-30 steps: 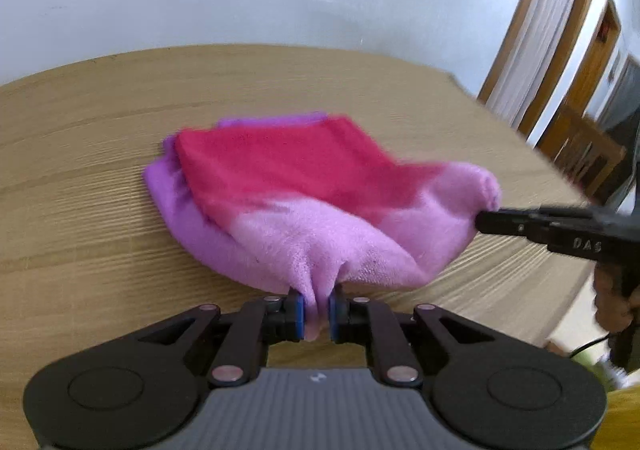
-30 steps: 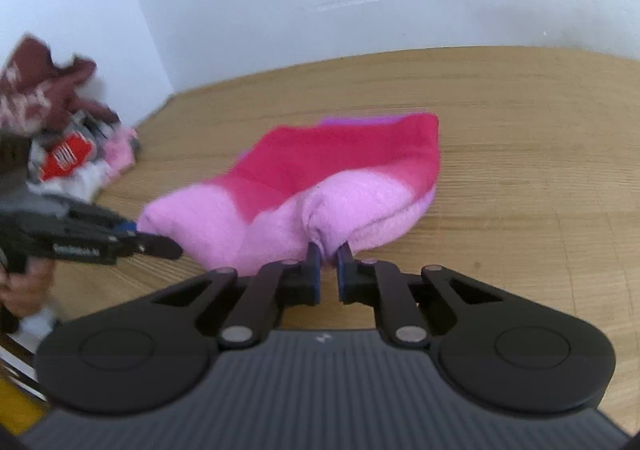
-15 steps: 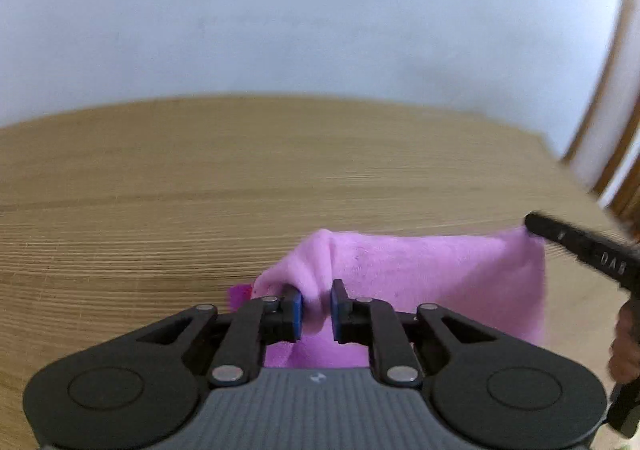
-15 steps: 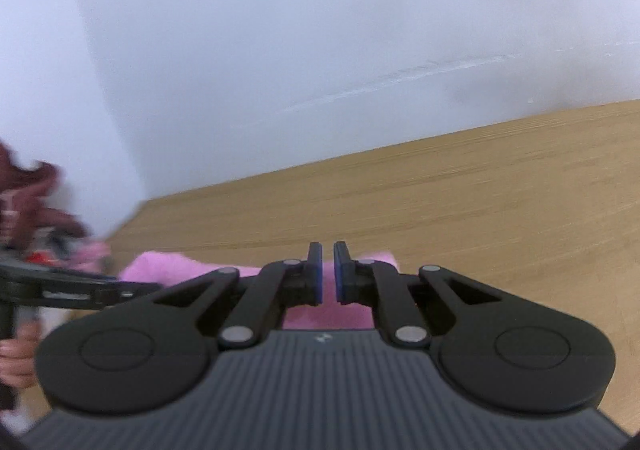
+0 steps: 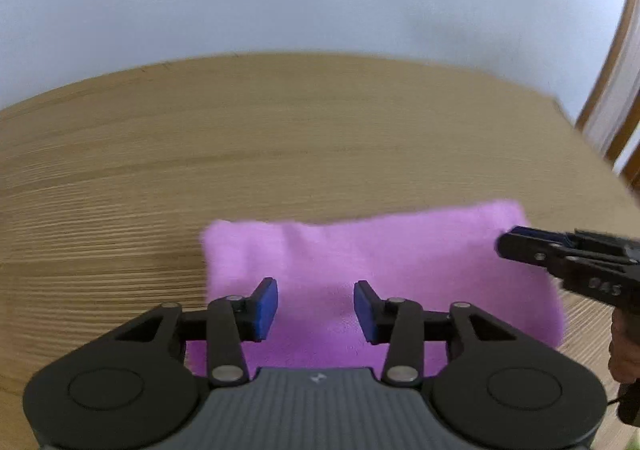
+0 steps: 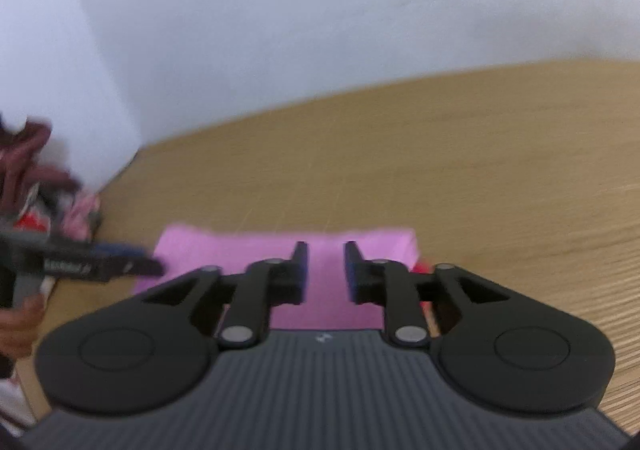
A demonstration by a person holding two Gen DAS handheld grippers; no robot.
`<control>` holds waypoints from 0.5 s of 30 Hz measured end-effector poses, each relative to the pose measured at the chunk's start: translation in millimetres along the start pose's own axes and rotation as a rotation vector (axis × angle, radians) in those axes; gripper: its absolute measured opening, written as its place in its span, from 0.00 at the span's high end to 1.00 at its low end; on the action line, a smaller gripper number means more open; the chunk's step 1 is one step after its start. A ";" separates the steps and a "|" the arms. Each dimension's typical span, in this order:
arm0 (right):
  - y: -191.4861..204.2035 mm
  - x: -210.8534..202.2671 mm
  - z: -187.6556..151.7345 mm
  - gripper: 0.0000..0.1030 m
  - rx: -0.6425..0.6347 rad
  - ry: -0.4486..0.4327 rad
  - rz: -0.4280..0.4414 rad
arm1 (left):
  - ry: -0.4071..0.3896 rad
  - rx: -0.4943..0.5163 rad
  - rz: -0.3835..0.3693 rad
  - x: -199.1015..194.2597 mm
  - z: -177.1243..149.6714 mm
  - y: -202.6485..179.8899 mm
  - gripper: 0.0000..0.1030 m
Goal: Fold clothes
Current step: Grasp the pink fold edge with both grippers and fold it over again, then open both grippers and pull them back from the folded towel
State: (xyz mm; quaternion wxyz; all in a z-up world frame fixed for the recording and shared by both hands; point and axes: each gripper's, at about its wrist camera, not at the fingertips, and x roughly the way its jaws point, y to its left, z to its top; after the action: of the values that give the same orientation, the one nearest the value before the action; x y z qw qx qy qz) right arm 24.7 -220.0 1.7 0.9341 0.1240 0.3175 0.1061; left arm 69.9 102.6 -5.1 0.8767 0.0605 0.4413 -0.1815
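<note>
A folded pink-purple garment (image 5: 360,258) lies flat on the wooden table (image 5: 200,153), its lilac side up. My left gripper (image 5: 315,306) hovers over its near left part with the jaws opening; the blue pads stand apart and press on nothing. In the right wrist view the same garment (image 6: 248,250) shows a red edge (image 6: 423,269) at its right side. My right gripper (image 6: 326,266) is over it, jaws opening, with only flat cloth seen below the gap. Each gripper shows in the other's view: the right one (image 5: 560,254) at the garment's right corner, the left one (image 6: 100,264) at its left edge.
A heap of other clothes (image 6: 36,185), dark red, white and pink, lies at the table's left end by the white wall. A person's hands (image 6: 16,322) hold the grippers. A wooden door frame (image 5: 616,89) stands past the table's right end.
Both grippers carried the garment's near edge forward over the rest, folding it in half and hiding the red part. Both then let go and their jaws came apart.
</note>
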 end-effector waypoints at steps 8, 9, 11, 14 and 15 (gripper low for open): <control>-1.5 43.9 5.5 0.73 0.055 0.045 -0.099 | 0.025 -0.063 0.015 24.0 9.8 4.8 0.46; 0.7 36.1 5.1 0.73 0.058 0.036 -0.107 | 0.027 -0.058 0.025 17.2 7.6 -0.4 0.46; 4.0 17.1 1.8 0.72 0.070 0.010 -0.125 | 0.033 -0.047 0.043 0.5 0.7 -6.4 0.45; 13.9 -17.3 -12.4 0.52 0.101 -0.003 -0.165 | 0.032 -0.048 0.035 -32.5 -22.9 -14.8 0.43; 16.9 -28.3 -19.1 0.48 0.114 -0.008 -0.178 | 0.031 -0.048 0.028 -44.3 -31.6 -18.3 0.42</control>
State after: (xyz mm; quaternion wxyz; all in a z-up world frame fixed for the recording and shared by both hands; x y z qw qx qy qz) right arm -11.0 -208.7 8.1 0.9326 0.1484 0.3289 0.0039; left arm 15.2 105.8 12.1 0.8733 0.0485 0.4583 -0.1578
